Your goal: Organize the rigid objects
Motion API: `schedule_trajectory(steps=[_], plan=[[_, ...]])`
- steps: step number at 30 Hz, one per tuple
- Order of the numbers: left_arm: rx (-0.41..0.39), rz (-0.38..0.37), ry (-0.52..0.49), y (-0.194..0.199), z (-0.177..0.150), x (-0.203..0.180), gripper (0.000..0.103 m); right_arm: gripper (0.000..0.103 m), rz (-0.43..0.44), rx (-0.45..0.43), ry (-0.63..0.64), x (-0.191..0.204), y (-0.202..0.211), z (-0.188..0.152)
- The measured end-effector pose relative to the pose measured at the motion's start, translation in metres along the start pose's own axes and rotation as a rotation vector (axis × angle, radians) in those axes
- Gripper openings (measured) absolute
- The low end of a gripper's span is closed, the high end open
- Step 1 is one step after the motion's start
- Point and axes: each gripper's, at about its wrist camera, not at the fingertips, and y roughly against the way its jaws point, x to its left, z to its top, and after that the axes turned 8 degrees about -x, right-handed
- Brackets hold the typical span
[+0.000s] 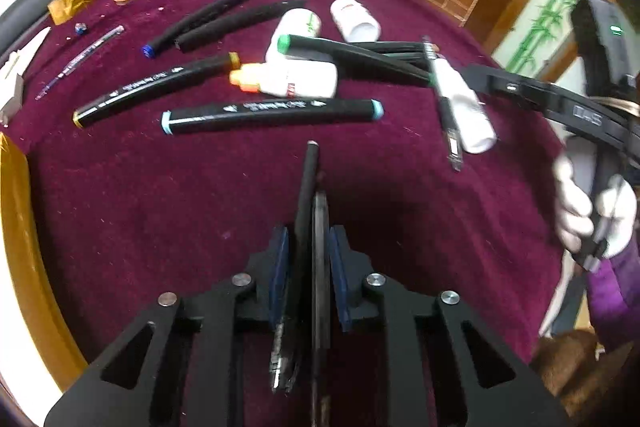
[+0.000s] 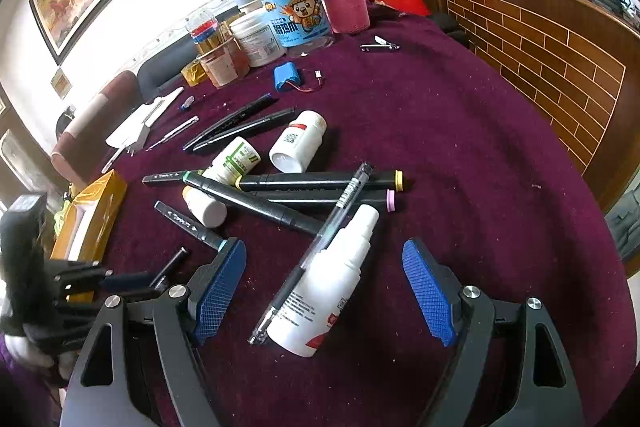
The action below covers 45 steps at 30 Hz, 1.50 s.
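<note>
— Where the dark pen [image 1: 307,203] stands up between the blue pads [image 1: 280,259], is the left gripper [image 1: 308,247] clenched on it?
— Yes, squeezed tight, above bare maroon cloth [image 1: 160,211].
— And the right gripper [image 2: 324,287]?
— Spread wide, gripping nothing; a white spray bottle [image 2: 332,283] and a clear pen [image 2: 316,247] lie between its pads, markers [image 2: 256,205] and pill bottles [image 2: 298,141] beyond.
</note>
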Motion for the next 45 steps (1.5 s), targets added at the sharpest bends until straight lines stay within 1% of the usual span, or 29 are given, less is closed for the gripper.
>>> schedule_trajectory(steps=[2, 3, 5, 6, 7, 8, 9, 15, 17, 19, 21, 22, 23, 24, 27, 28, 33, 36, 41, 43, 44, 45], plan=[[-0.006, -0.037, 0.007, 0.005, -0.007, -0.003, 0.018, 0.077, -0.002, 0.008, -0.005, -0.002, -0.001, -0.002], [-0.01, -0.059, 0.031, 0.007, -0.008, 0.0, 0.018, 0.077, -0.001, 0.011, -0.007, -0.002, -0.002, -0.002], [-0.021, -0.145, 0.138, 0.005, -0.006, 0.017, 0.018, 0.077, 0.003, 0.013, -0.009, -0.002, -0.001, -0.003], [-0.031, -0.166, 0.187, 0.005, -0.005, 0.025, 0.017, 0.077, 0.003, 0.013, -0.008, -0.001, -0.001, -0.004], [-0.04, -0.161, 0.219, 0.003, -0.005, 0.03, 0.017, 0.077, 0.002, 0.013, -0.007, 0.0, -0.001, -0.004], [-0.046, -0.143, 0.225, 0.002, -0.005, 0.032, 0.017, 0.077, 0.002, 0.014, -0.006, 0.0, -0.001, -0.004], [-0.048, -0.14, 0.223, 0.002, -0.005, 0.031, 0.017, 0.077, 0.004, 0.014, -0.005, 0.001, 0.0, -0.005], [-0.065, -0.063, 0.156, 0.008, -0.015, 0.025, 0.019, 0.077, -0.004, 0.025, 0.006, 0.004, -0.005, -0.009], [-0.07, -0.024, 0.123, 0.011, -0.017, 0.018, 0.019, 0.077, 0.003, 0.026, 0.007, 0.007, -0.005, -0.01], [-0.072, 0.029, 0.078, 0.014, -0.019, 0.013, 0.018, 0.077, 0.003, 0.016, 0.024, 0.013, -0.002, -0.01], [-0.056, 0.116, 0.004, 0.015, -0.024, 0.003, 0.018, 0.077, 0.002, 0.003, 0.045, 0.018, 0.002, -0.011], [-0.048, 0.175, -0.06, 0.012, -0.029, -0.004, 0.014, 0.077, 0.002, -0.004, 0.055, 0.022, 0.005, -0.01], [-0.056, 0.203, -0.106, 0.013, -0.033, -0.011, 0.008, 0.077, 0.004, -0.009, 0.063, 0.025, 0.006, -0.011], [-0.065, 0.231, -0.14, 0.013, -0.035, -0.017, 0.007, 0.077, 0.01, -0.012, 0.069, 0.029, 0.007, -0.011], [-0.083, 0.274, -0.188, 0.01, -0.036, -0.029, 0.006, 0.077, 0.047, -0.008, 0.087, 0.05, 0.007, -0.012], [-0.091, 0.275, -0.182, 0.01, -0.035, -0.028, 0.006, 0.077, 0.056, -0.003, 0.097, 0.056, 0.006, -0.013], [-0.153, 0.174, 0.034, 0.022, -0.038, 0.003, 0.006, 0.077, 0.093, 0.05, 0.162, 0.094, 0.002, -0.026], [-0.223, 0.131, 0.129, 0.043, -0.046, 0.012, 0.006, 0.077, 0.1, 0.088, 0.2, 0.114, -0.006, -0.037], [-0.377, 0.079, 0.229, 0.093, -0.061, 0.022, 0.006, 0.076, 0.113, 0.188, 0.242, 0.156, -0.031, -0.057], [-0.425, 0.071, 0.256, 0.112, -0.067, 0.027, 0.006, 0.074, 0.088, 0.218, 0.268, 0.174, -0.042, -0.066], [-0.449, 0.067, 0.27, 0.121, -0.07, 0.029, 0.006, 0.068, 0.07, 0.236, 0.287, 0.183, -0.049, -0.071], [-0.465, 0.065, 0.28, 0.129, -0.073, 0.032, 0.006, 0.068, 0.045, 0.243, 0.307, 0.191, -0.054, -0.075]])
